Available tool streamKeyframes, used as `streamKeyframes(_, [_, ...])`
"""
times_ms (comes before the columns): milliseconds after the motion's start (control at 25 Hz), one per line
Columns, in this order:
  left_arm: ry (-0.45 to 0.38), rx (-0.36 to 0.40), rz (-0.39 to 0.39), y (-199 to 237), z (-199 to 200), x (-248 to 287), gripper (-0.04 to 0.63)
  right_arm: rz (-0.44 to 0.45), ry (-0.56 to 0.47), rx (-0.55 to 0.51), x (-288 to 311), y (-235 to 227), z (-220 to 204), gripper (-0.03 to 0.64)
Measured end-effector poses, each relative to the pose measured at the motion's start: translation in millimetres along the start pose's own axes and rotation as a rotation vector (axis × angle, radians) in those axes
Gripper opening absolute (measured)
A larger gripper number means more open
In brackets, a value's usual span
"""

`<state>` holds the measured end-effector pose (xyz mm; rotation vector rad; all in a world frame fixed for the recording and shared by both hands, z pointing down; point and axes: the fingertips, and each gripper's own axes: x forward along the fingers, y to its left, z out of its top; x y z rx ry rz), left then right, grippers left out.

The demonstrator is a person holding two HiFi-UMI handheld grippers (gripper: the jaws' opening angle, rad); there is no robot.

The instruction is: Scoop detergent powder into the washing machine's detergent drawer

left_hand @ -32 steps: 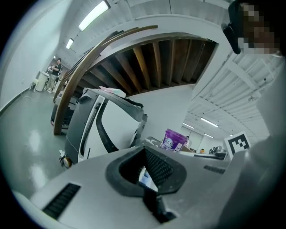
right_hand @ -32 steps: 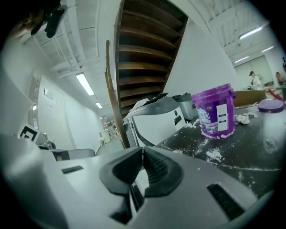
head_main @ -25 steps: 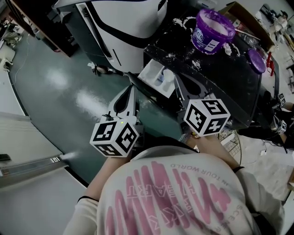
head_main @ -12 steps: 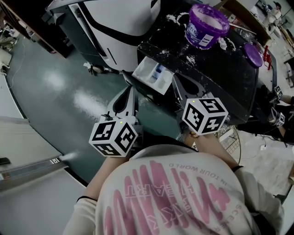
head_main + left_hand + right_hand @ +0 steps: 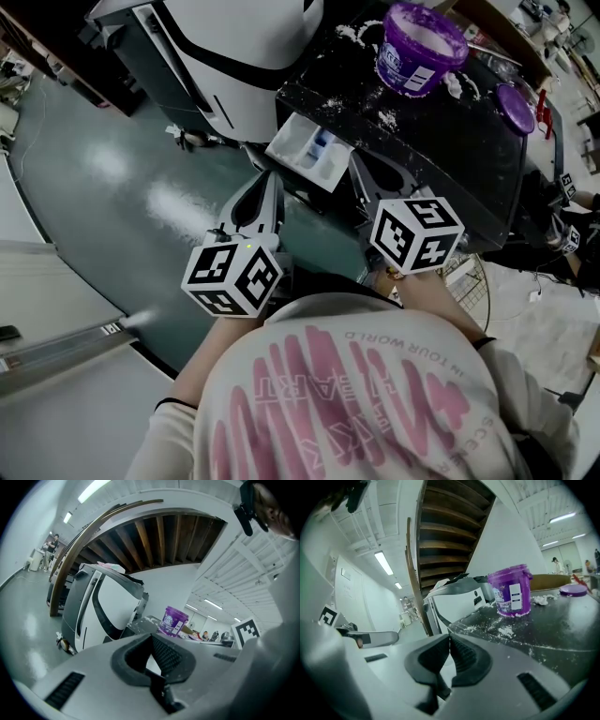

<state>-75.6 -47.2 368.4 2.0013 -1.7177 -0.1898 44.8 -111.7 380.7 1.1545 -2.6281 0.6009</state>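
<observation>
Only cam drifted, hands steady. L hand-held gripper (image 5: 151,638) & R hand-held gripper (image 5: 449,638): jaws together, empty; drawer (image 5: 309,150) open, fill unclear; tub (image 5: 419,47) lidless.

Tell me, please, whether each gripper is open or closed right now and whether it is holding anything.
Left gripper: closed, holding nothing.
Right gripper: closed, holding nothing.

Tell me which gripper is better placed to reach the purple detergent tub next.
Right, probably: the right gripper is at the edge of the black machine top, facing the purple tub. The left gripper is farther off, over the floor beside the open drawer.
</observation>
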Motion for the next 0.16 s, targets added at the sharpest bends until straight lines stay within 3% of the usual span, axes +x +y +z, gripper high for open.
streamKeyframes(160, [-0.002, 0.005, -0.004, -0.1, 2.5, 2.5, 0.000, 0.000, 0.002, 0.000, 1.6, -0.5, 0.6, 0.002])
